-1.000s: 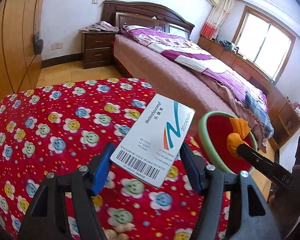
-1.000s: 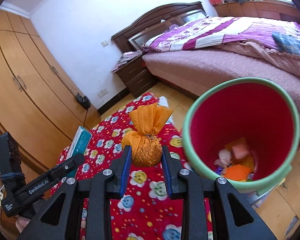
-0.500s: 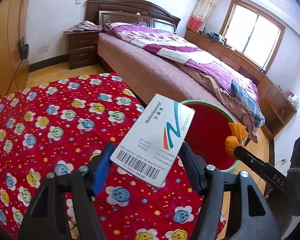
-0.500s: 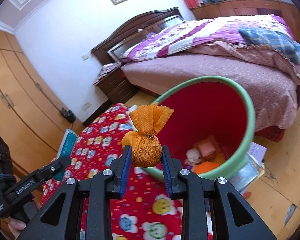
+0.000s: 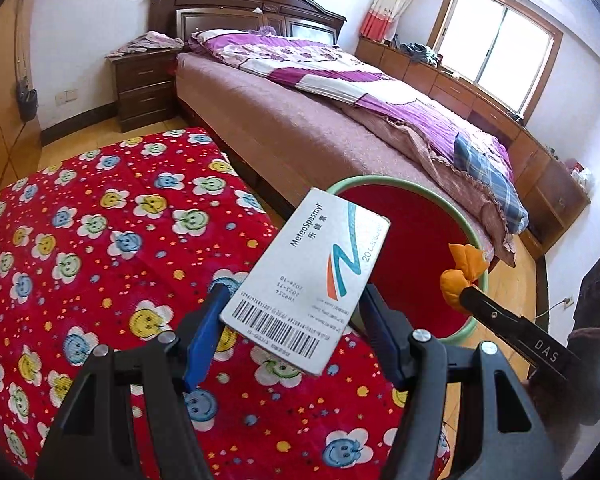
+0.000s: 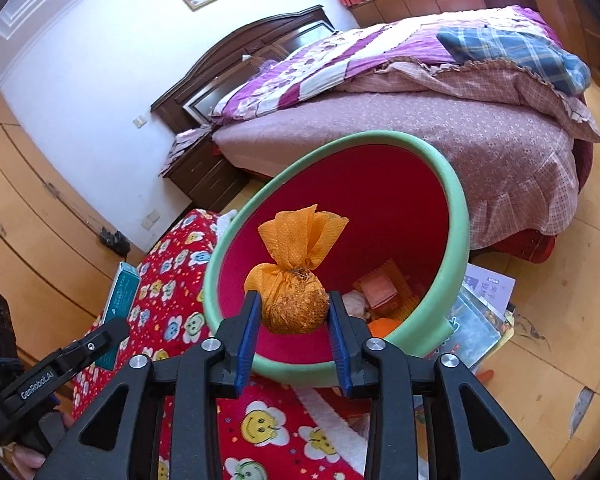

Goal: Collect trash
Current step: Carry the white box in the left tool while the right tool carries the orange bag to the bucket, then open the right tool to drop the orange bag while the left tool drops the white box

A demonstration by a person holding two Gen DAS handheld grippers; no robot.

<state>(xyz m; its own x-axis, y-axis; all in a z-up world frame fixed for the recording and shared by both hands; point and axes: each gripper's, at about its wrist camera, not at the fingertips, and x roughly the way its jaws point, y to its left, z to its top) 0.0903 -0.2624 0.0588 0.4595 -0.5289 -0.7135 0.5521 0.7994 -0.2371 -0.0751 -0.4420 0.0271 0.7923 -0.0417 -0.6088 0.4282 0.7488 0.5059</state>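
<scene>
White card medicine box (image 5: 314,286), blue-orange swoosh logo, barcode end low, tilted toward 1 o'clock, over the red flower-print cloth, w/ the bin at its 2 o'clock. Orange crinkled-paper bundle (image 6: 294,298), twisted top up, over the red plastic bin w/ green rim (image 6: 458,216). Bin tilted, scraps in bottom.

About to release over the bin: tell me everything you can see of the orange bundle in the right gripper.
The orange bundle is crinkled, paper-like wrap tied at a neck, round below with a flared ruffle on top. It stands upright between the right gripper pads, whose jaws have just been opening. It hangs in front of the bin mouth.
</scene>
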